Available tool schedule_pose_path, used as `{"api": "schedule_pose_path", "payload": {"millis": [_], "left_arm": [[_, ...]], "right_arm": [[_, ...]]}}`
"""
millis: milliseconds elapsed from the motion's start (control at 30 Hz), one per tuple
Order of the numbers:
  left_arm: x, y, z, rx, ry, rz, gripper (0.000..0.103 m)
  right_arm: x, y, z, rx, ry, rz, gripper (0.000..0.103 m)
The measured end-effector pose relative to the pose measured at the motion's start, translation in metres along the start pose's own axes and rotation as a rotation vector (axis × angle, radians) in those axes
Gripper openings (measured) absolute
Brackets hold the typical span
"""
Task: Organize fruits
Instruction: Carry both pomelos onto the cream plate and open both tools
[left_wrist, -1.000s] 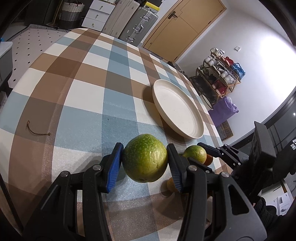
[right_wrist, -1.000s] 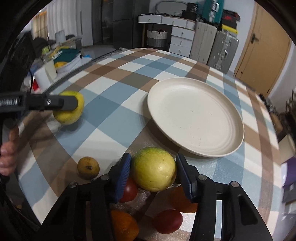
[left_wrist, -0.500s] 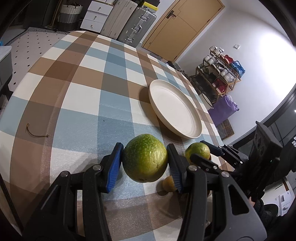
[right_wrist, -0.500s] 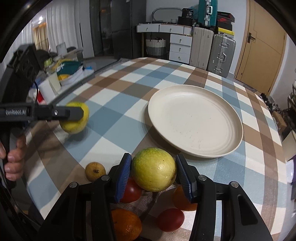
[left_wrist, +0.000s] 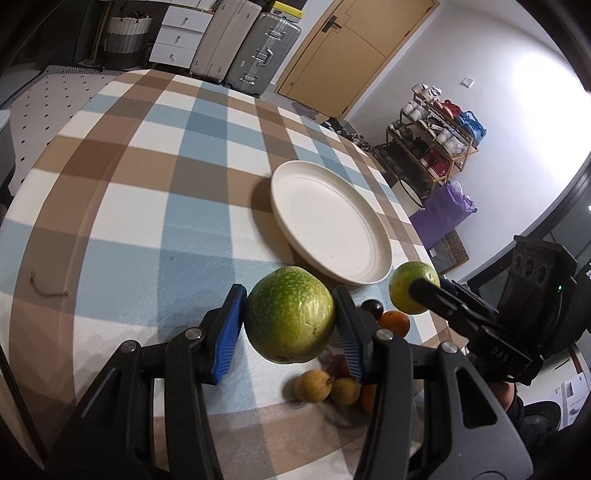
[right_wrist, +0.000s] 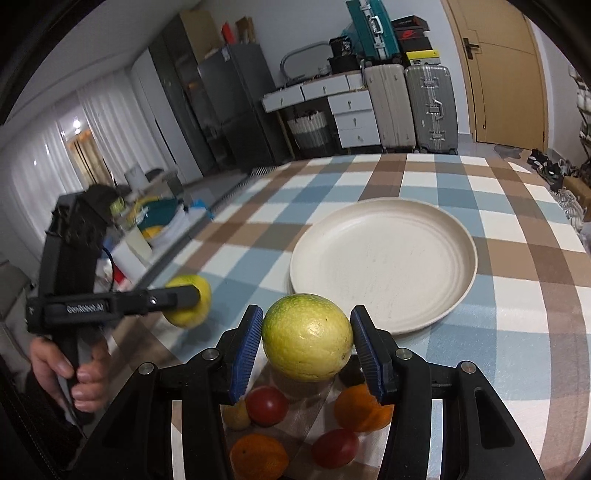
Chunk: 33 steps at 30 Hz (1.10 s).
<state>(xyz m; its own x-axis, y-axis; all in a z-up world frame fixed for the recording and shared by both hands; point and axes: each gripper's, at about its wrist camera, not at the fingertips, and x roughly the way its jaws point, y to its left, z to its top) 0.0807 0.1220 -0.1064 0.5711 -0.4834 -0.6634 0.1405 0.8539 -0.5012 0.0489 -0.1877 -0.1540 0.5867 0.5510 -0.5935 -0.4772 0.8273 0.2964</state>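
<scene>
My left gripper is shut on a speckled green round fruit and holds it above the checked tablecloth, short of the empty white plate. My right gripper is shut on a yellow-green round fruit, lifted above a small pile of fruit, near the plate's front rim. Each gripper shows in the other's view: the right one with its fruit, the left one with its fruit.
On the cloth lie oranges, red tomatoes and small brown fruits. A bit of string lies at the left. Suitcases, drawers and a shoe rack stand beyond the table.
Both grippers have risen with their fruits held fast. The right gripper's fruit now hangs higher above the pile, nearer the plate's rim.
</scene>
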Motion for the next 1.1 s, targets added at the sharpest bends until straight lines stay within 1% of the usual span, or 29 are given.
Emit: {"api": "schedule_pose_path", "payload": {"millis": [133, 233, 367, 600, 800, 967, 1100], "left_arm": [[0.010, -0.012, 0.012, 0.011, 0.003, 0.001, 0.045], [0.020, -0.025, 0.026, 0.029, 0.000, -0.003, 0.045], [0.033, -0.044, 0.049, 0.066, 0.000, -0.003, 0.045], [0.066, -0.064, 0.087, 0.105, 0.021, -0.002, 0.045], [0.104, -0.073, 0.118, 0.130, 0.060, 0.011, 0.045], [0.141, -0.071, 0.134, 0.127, 0.113, 0.006, 0.045], [0.166, -0.065, 0.141, 0.106, 0.142, -0.003, 0.045]], "right_arm": [[-0.006, -0.010, 0.007, 0.014, -0.036, 0.030, 0.050], [-0.004, -0.017, 0.013, 0.004, -0.049, 0.032, 0.050], [-0.001, -0.031, 0.026, 0.027, -0.065, 0.041, 0.050], [0.005, -0.054, 0.052, 0.040, -0.088, 0.042, 0.050], [0.019, -0.076, 0.072, 0.046, -0.083, 0.047, 0.050], [0.041, -0.099, 0.085, 0.065, -0.062, 0.058, 0.050], [0.056, -0.110, 0.089, 0.059, -0.044, 0.059, 0.050]]}}
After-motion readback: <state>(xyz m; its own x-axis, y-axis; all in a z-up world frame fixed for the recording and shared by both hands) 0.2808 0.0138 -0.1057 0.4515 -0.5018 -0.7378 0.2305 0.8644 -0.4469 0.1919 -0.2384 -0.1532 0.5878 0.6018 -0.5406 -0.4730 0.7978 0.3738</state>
